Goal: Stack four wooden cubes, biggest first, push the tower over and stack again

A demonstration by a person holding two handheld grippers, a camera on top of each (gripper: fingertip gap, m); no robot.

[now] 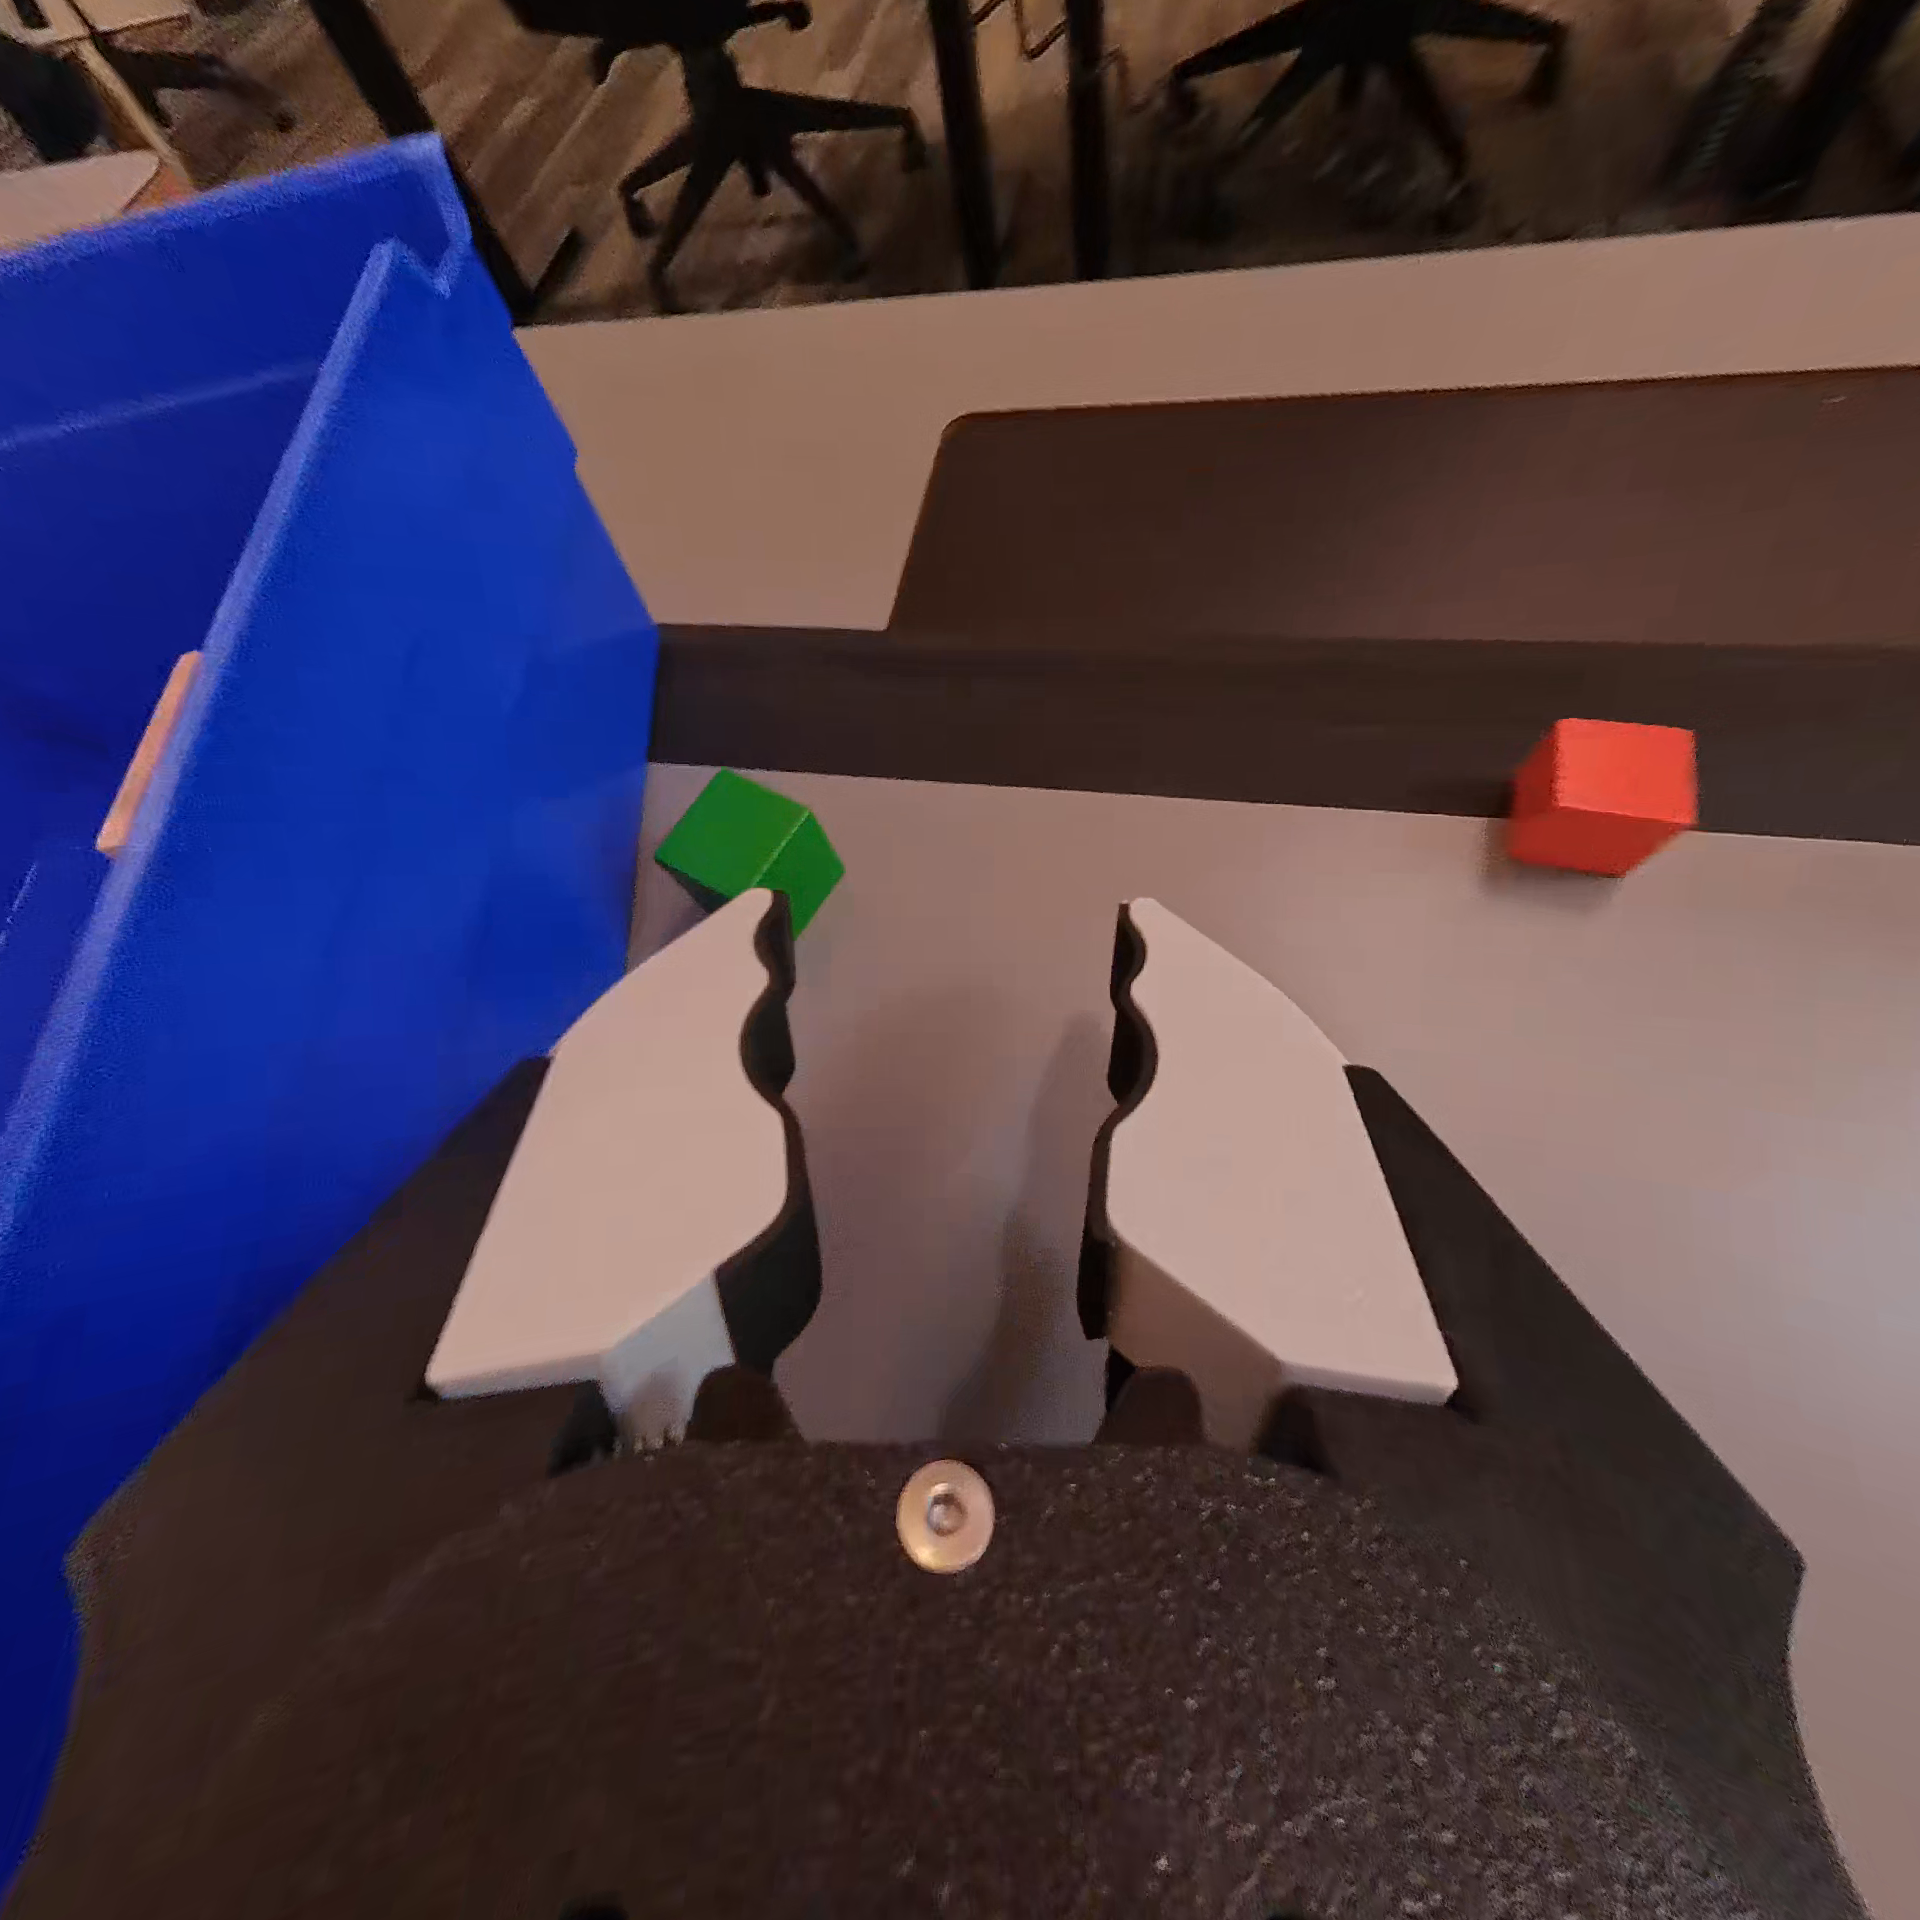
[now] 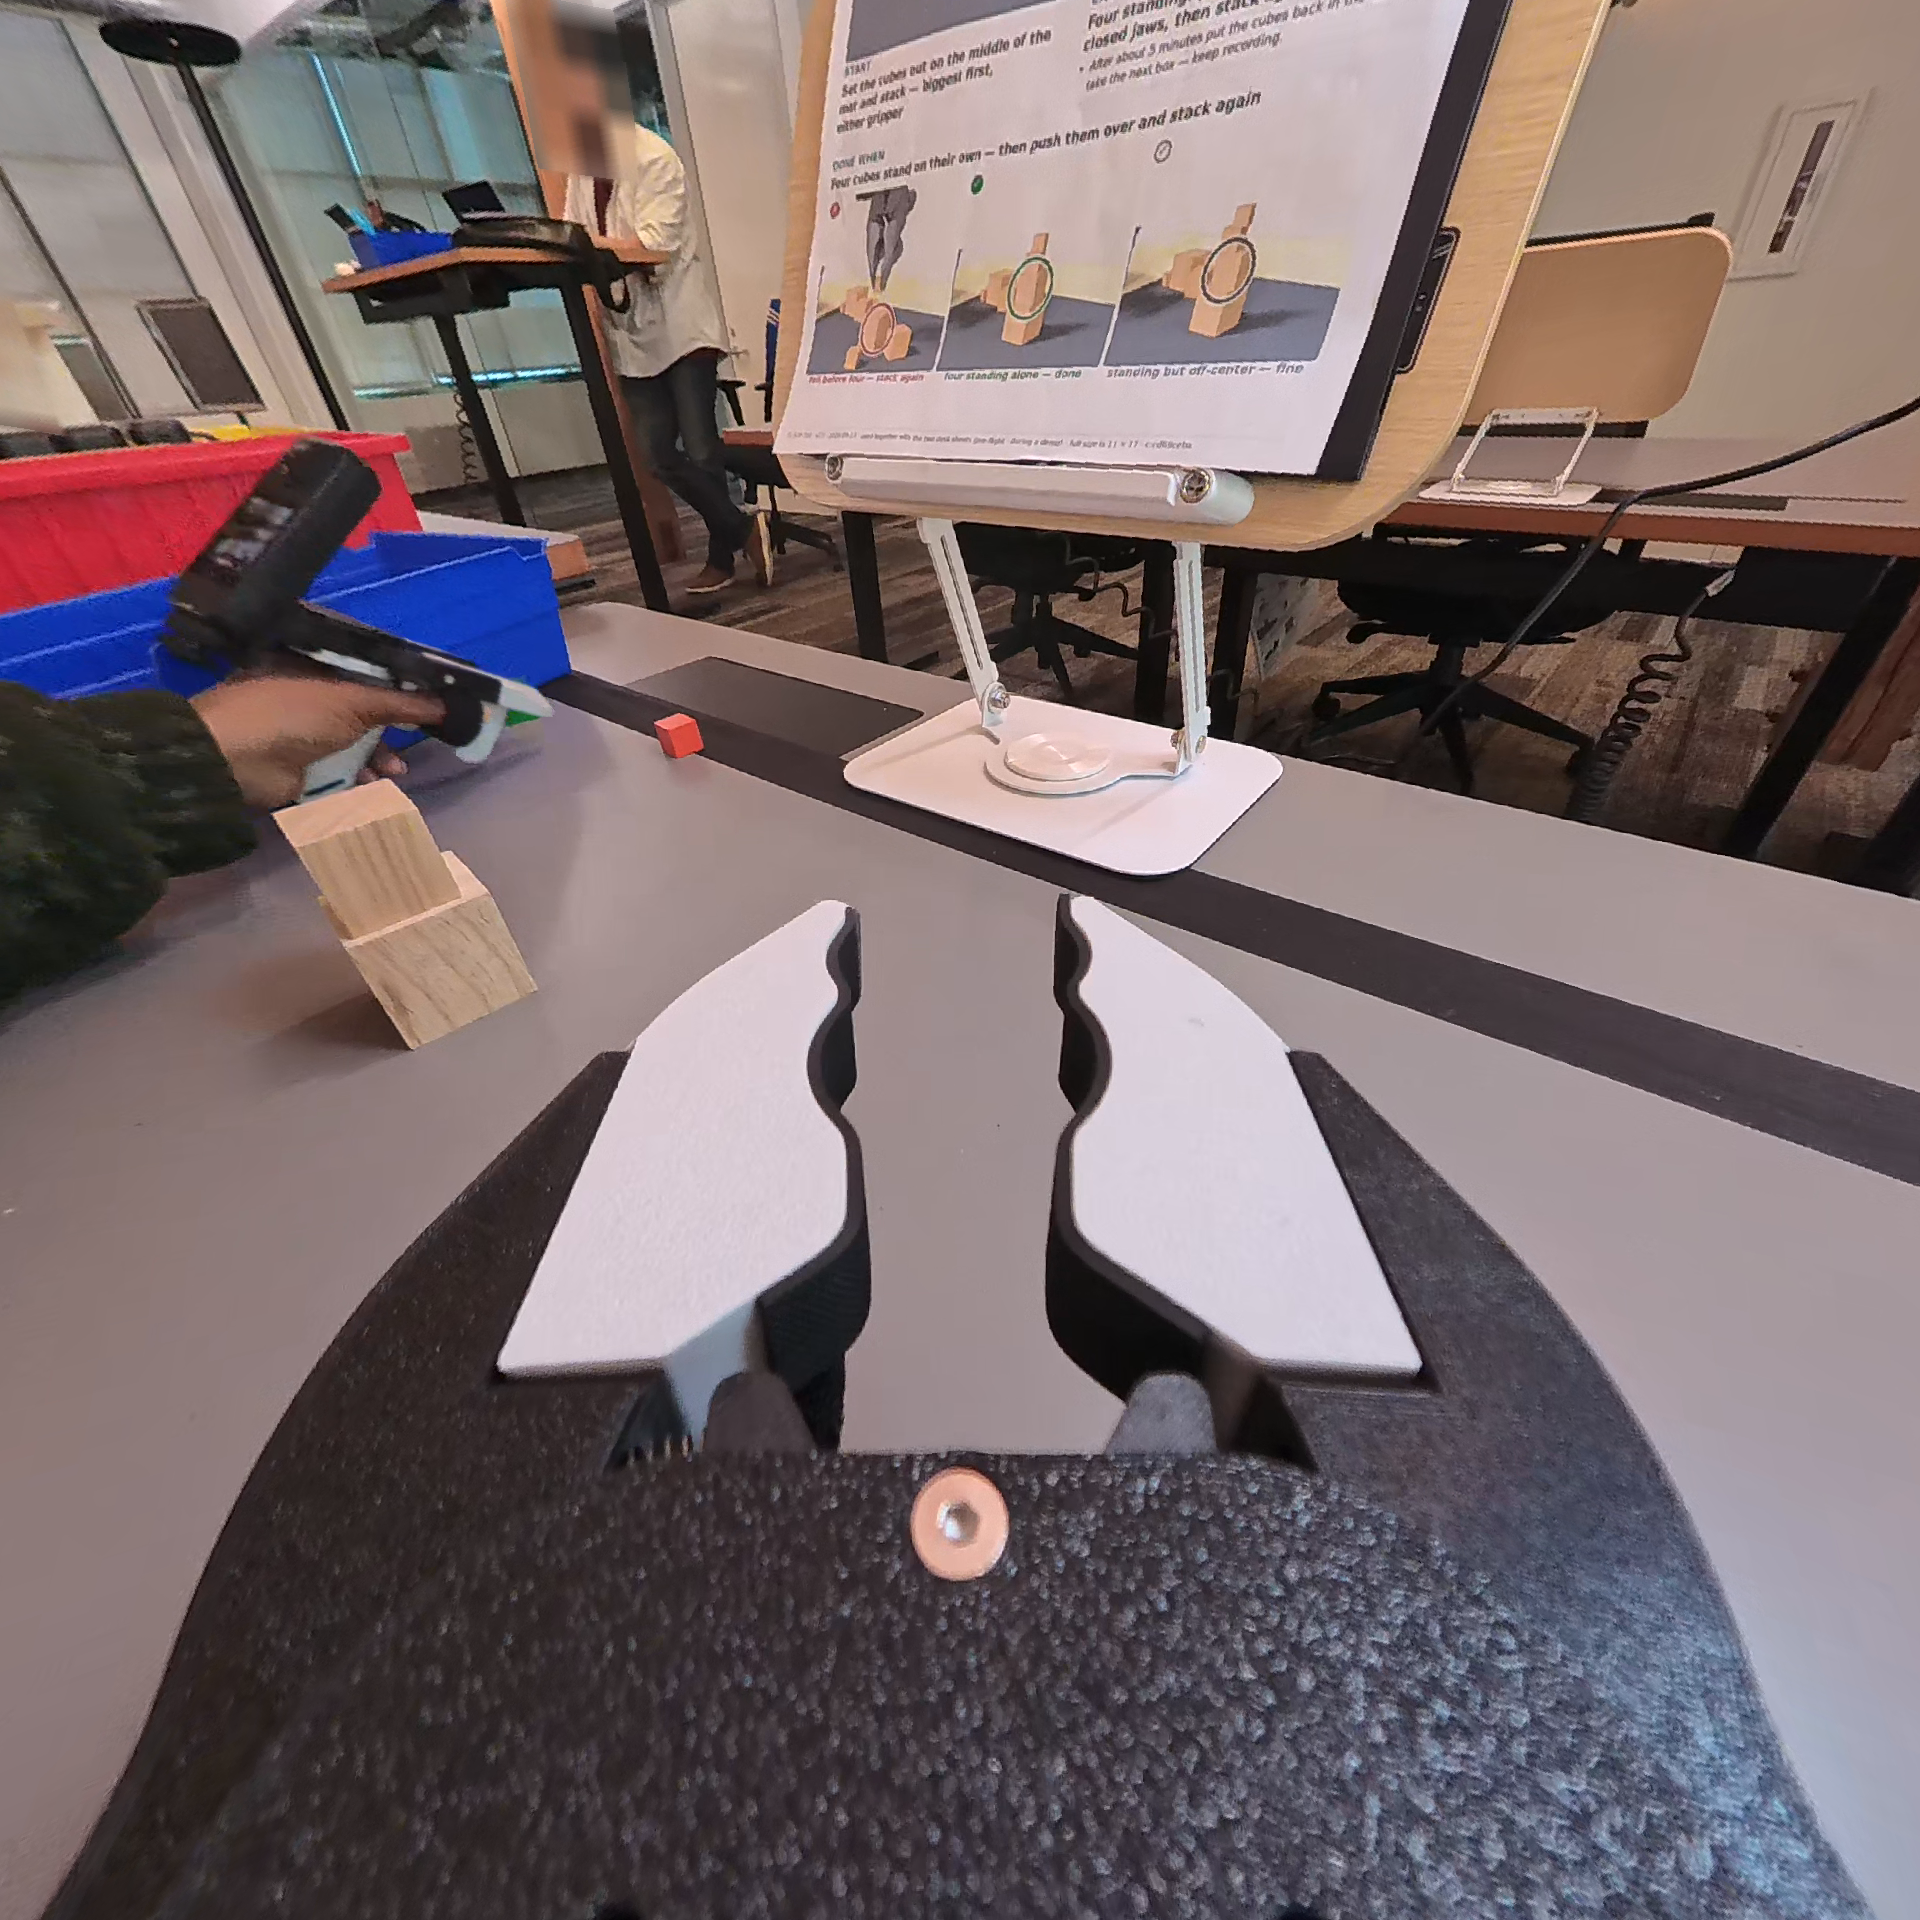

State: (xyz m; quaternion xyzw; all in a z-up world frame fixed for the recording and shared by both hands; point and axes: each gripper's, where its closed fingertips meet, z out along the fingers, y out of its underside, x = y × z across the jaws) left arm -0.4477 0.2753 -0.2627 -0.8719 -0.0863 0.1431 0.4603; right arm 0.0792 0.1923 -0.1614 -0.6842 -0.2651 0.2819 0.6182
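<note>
My left gripper (image 1: 945,909) is open and empty above the grey table. A small green cube (image 1: 750,847) lies on the table just past its left fingertip (image 1: 748,920), beside the wall of a blue bin (image 1: 343,727). A small red cube (image 1: 1603,795) lies farther right at the dark strip. My right gripper (image 2: 958,914) is open with nothing between its fingers, low over the table. To its left two pale wooden blocks (image 2: 410,920) stand stacked, the upper one tilted. The left gripper (image 2: 499,712) shows in the right wrist view, in a hand near the blue bin (image 2: 436,613); the red cube (image 2: 677,735) shows there too.
A white stand base (image 2: 1060,779) holds a wooden board with a printed sheet (image 2: 1091,239) behind the dark strip (image 2: 1455,997). A red bin (image 2: 125,509) sits behind the blue one. A person stands at a far desk. Office chairs and table legs lie beyond the table edge. Spacing between my two grippers at the tips: around 55 centimetres. About 9 centimetres separates my left fingertips from the small red cube (image 1: 1603,795).
</note>
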